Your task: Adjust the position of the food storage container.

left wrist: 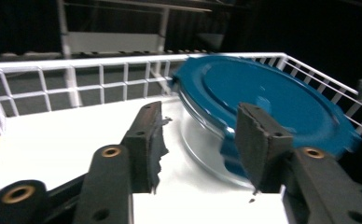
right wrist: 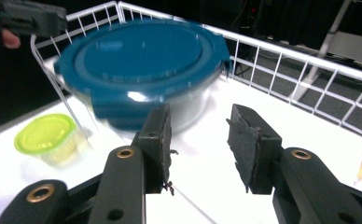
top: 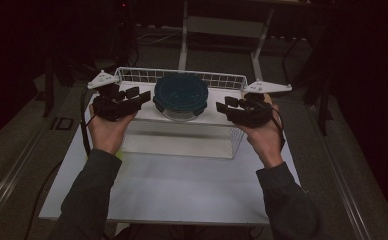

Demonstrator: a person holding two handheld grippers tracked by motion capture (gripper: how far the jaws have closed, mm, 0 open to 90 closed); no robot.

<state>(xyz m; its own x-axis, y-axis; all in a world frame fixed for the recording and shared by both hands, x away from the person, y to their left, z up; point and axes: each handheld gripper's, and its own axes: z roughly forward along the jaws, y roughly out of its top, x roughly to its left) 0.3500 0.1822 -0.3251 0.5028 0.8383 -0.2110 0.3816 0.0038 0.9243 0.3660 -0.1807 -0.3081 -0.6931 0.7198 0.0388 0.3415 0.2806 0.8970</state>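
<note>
One round glass container with a blue lid (top: pixel 180 95) sits in one white wire basket (top: pixel 127 74); one lime-lidded cup (right wrist: pixel 48 135) is blurred. Left gripper (left wrist: pixel 200 140) and right gripper (right wrist: pixel 198 137) jaws apart, empty.

There is 1 round clear glass container with a dark teal snap-on lid (top: pixel 181 95). It sits in 1 white wire basket (top: pixel 222 80), which stands on 1 white rectangular table (top: pixel 182 185). There is 1 small lime-green plastic cup with a matching lid (right wrist: pixel 48 137). The person holds 2 black two-jaw grippers, 1 left gripper (top: pixel 141 97) and 1 right gripper (top: pixel 221 106), each topped by 1 grey three-cornered plate.
</note>
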